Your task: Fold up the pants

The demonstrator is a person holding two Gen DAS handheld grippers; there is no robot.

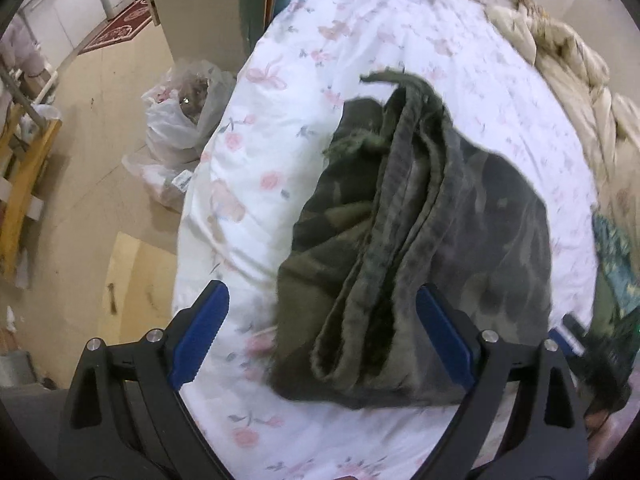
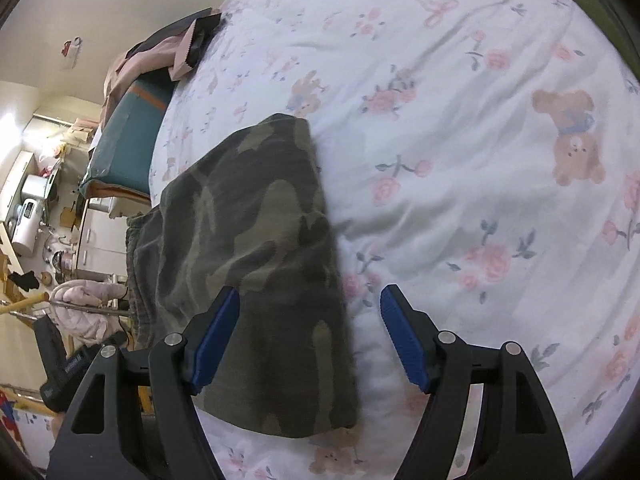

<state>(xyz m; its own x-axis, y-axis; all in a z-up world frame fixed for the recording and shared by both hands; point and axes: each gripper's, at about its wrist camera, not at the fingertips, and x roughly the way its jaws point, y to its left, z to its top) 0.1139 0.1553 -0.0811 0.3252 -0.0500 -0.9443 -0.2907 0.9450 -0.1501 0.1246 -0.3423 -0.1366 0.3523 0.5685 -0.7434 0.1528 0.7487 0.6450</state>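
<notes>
Both of your grippers hang wide open, gripping nothing. The camouflage pants [image 1: 420, 240] lie folded into a thick bundle on the floral bedsheet [image 1: 280, 120] — stacked hems facing your left gripper [image 1: 322, 332]. Your right gripper [image 2: 310, 336] straddles the bundle's edge — whether its left pad touches the cloth is unclear.

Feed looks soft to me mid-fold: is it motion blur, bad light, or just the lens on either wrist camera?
Left wrist view: the pants smear at the hems, while the left gripper stays crisp, so motion blur. Right wrist view: pants slightly soft, bedsheet evenly lit, no glare. Both: strong fisheye bending, dark corners.
</notes>
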